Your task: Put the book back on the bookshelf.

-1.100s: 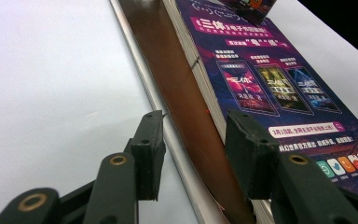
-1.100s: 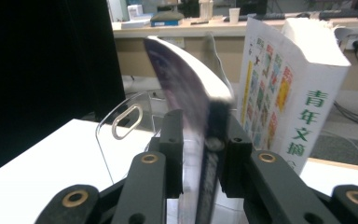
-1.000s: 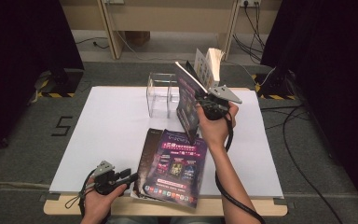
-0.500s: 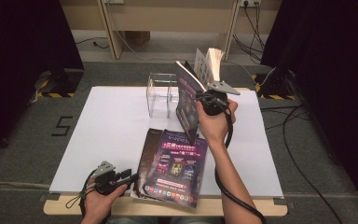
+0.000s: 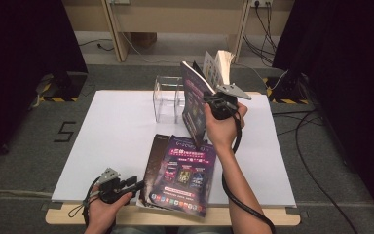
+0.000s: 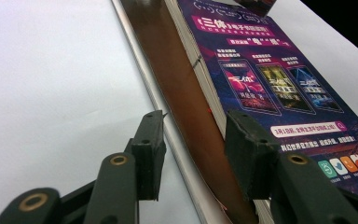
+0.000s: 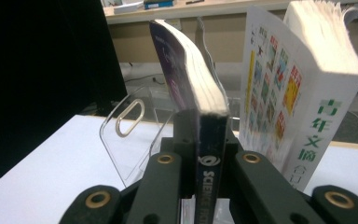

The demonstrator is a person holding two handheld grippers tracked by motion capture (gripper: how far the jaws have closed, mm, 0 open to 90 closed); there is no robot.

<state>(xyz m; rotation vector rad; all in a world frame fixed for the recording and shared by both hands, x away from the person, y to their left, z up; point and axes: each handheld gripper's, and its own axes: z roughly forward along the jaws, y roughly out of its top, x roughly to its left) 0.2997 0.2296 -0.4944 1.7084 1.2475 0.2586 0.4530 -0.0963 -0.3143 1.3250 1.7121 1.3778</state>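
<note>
Above the white table: the right gripper (image 5: 213,104) pinches a purple paperback (image 5: 195,100) by its spine and holds it upright in the air, just in front of the clear acrylic book stand (image 5: 168,97).
Step in hand: shelving, by the look of it; its jaws have just been closing, with the paperback between them.
Next move: lowering it into a stand slot beside the white book (image 7: 303,93) calls for keeping the spine vertical.
Left gripper (image 6: 193,149): spread, resting at the near table edge (image 5: 126,222) against the flat stack.
Count: one book aloft, one white book standing, at least two purple books (image 5: 177,173) lying stacked, one stand, two grippers.
</note>
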